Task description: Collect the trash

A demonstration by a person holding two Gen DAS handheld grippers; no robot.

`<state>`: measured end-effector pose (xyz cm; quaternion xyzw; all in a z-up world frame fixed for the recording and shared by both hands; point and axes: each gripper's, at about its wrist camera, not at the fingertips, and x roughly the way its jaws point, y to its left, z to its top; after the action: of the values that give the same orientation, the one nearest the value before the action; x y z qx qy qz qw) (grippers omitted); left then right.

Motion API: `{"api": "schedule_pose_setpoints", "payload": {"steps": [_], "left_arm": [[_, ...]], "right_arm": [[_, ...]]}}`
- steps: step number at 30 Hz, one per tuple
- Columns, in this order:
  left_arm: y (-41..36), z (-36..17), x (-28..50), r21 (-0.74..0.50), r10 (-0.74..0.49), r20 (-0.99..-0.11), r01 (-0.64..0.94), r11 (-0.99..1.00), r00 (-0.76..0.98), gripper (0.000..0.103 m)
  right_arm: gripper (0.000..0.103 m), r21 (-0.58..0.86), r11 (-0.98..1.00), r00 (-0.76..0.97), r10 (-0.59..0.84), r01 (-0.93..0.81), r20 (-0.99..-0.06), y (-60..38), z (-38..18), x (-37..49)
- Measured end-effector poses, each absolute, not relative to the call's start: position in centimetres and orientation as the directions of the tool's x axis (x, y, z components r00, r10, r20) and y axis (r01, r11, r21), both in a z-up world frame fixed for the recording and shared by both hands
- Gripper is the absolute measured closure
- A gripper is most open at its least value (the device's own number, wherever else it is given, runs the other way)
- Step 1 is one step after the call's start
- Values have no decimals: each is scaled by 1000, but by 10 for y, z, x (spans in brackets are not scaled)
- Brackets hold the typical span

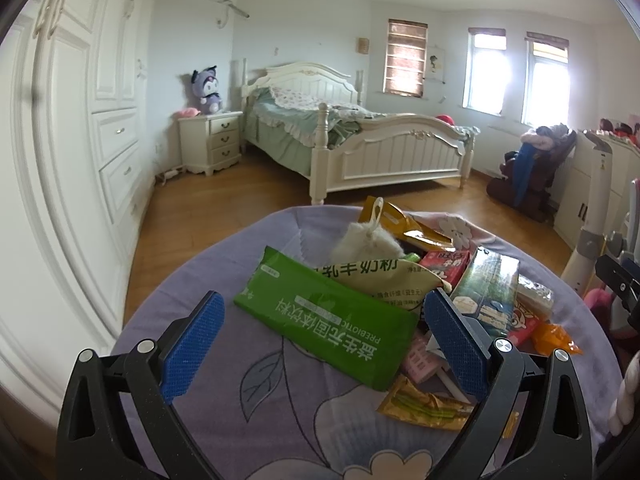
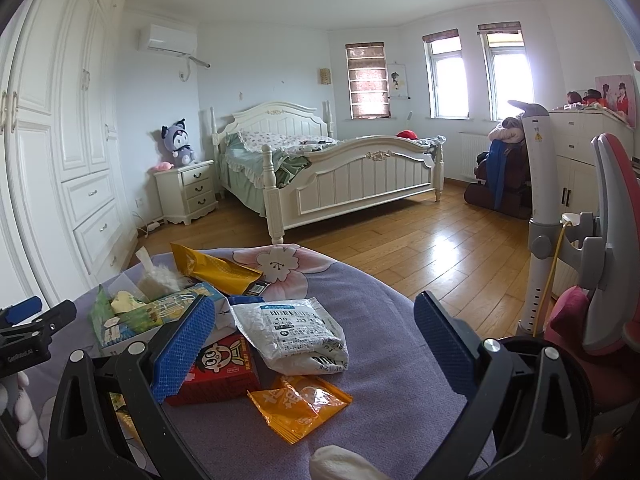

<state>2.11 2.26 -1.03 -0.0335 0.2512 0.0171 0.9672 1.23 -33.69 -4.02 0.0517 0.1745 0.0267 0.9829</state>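
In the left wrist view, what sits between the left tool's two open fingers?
The green sachet pack lies on the purple floral cloth, between the left tool's blue pads, nearer the right one; neither pad touches it.

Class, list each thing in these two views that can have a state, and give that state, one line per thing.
left hand-held gripper: open, holding nothing
right hand-held gripper: open, holding nothing
green packet: lying flat on the purple cloth
orange wrapper: crumpled
white packet: lying on the red box
bed: unmade
left window blind: lowered
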Motion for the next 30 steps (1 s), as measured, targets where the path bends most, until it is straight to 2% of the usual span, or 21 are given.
{"api": "schedule_pose_setpoints", "payload": {"steps": [26, 30], "left_arm": [[18, -12, 23, -60, 9, -499, -45, 997, 867, 5], [24, -11, 22, -96, -11, -492, -42, 994, 870, 5]], "right_arm": [[5, 143, 989, 927, 86, -35, -366, -344, -42, 17], [5, 151, 988, 922, 93, -38, -377, -346, -43, 20]]}}
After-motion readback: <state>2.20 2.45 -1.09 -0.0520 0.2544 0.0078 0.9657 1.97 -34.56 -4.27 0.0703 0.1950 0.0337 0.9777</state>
